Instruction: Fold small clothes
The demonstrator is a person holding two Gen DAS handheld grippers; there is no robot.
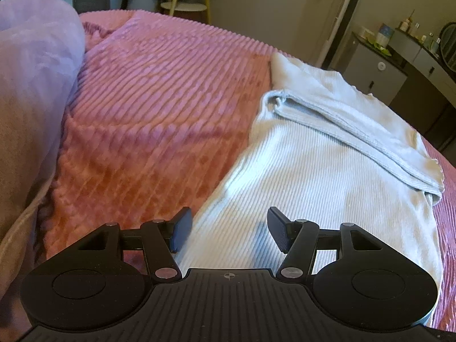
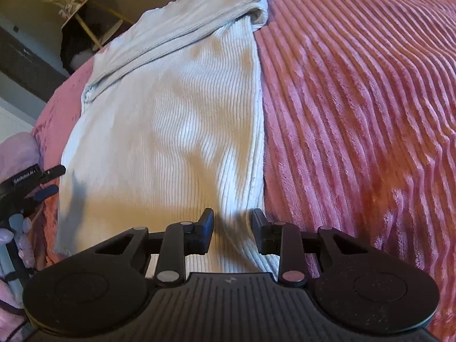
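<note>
Both grippers hover at the near hem of a pale ribbed top (image 1: 327, 165) that lies spread on a bed under a pink ribbed blanket (image 1: 159, 119). Left gripper (image 1: 229, 229) has its jaws well apart, nothing between the pads; its left finger (image 1: 182, 228) sits over the garment's left edge where white cloth meets pink blanket, and its right finger (image 1: 278, 232) is above the white fabric. Right gripper (image 2: 232, 232) has its jaws set narrower, with a gap between them; a raised fold of the top's near edge lies in that gap, but whether the pads press on it cannot be told. The garment's right edge runs away just ahead of the right finger (image 2: 260, 233).

Ahead of both grippers the top stretches away flat, and at its far end a sleeve (image 1: 356, 131) is folded across the body on a slant. In the right wrist view the left gripper shows far to the left, its fingers at the garment's left edge, with a gloved hand (image 2: 17, 236) gripping its handle.

Left of the left gripper a lilac cloth (image 1: 31, 85) is bunched on the bed. Beyond the bed stand a round side table (image 1: 183, 7) with yellow legs and, to the right, a dark counter (image 1: 399, 54) carrying bottles.
</note>
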